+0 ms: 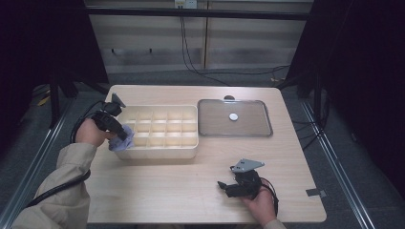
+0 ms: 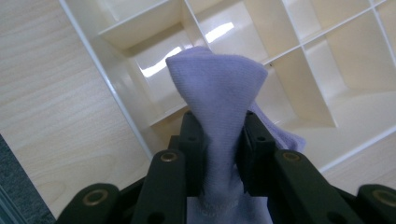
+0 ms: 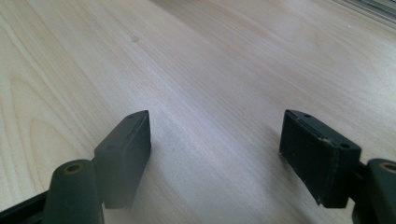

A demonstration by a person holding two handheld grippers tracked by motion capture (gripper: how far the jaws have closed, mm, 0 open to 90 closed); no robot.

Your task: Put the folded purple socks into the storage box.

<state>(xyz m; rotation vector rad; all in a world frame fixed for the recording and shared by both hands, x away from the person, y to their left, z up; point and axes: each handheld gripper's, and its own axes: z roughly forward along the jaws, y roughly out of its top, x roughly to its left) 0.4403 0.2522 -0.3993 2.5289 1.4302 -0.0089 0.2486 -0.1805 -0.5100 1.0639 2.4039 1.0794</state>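
Pale wood table [image 1: 191, 191] amid dark surrounds; left hand-held gripper [image 2: 217, 135] clamped on, seemingly, lilac cloth [image 2: 217, 88]; right hand-held gripper [image 3: 215, 158] apart.

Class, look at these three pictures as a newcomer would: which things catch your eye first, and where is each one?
First, the lilac cloth pinched in the left gripper at the near-left corner of the cream divided tray. Then the clear lid, lying flat to the tray's right. The right gripper rests open on the bare wooden table near the front edge.
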